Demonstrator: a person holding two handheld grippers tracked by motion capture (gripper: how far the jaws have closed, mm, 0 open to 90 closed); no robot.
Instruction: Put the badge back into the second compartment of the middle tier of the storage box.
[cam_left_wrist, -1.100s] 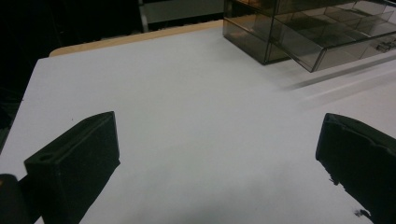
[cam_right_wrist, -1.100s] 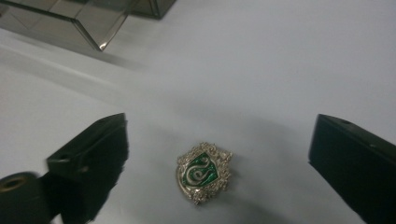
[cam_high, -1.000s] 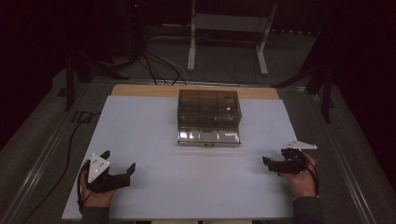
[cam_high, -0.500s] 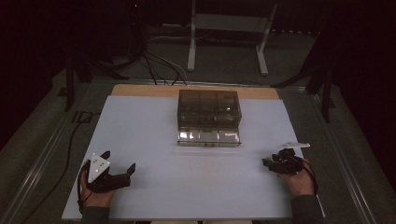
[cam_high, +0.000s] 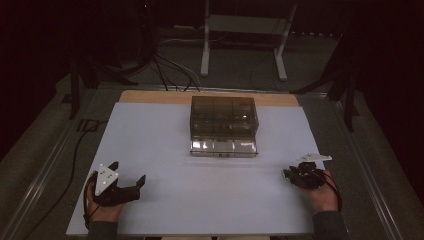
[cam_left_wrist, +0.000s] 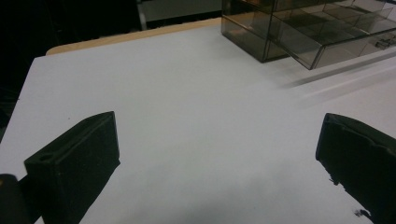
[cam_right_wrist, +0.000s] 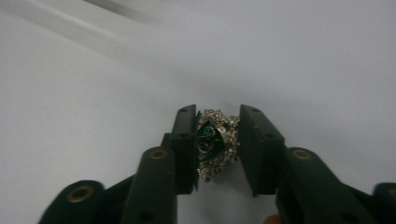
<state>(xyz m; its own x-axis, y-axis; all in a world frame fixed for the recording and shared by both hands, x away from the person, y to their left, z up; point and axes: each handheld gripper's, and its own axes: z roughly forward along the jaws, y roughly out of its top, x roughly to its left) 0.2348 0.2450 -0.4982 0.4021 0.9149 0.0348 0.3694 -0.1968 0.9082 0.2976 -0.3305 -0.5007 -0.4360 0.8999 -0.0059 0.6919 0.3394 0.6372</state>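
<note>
A small jewelled piece (cam_right_wrist: 215, 142), green stone in a glittering silver setting, sits between the jaws of my right gripper (cam_right_wrist: 217, 116). Those jaws have just been closing, and their pads now press on it from both sides, just above the white sheet. In the high view my right gripper (cam_high: 292, 174) is near the table's right front. My left gripper (cam_high: 128, 171) rests at the left front, jaws spread wide with only bare sheet between them (cam_left_wrist: 219, 135). A smoky clear compartment box (cam_high: 223, 122) stands at the table's middle back, one drawer pulled forward.
The white sheet (cam_high: 200, 200) covers the table, with a strip of wood (cam_high: 150, 96) showing at its far edge. The compartment box (cam_left_wrist: 308, 28) lies ahead and right of my left gripper. Cables and stand legs (cam_high: 240, 45) are on the floor beyond the table.
The right gripper's jaws have drawn together from wide apart to narrow. The left hand and gripper have stayed where they were.
</note>
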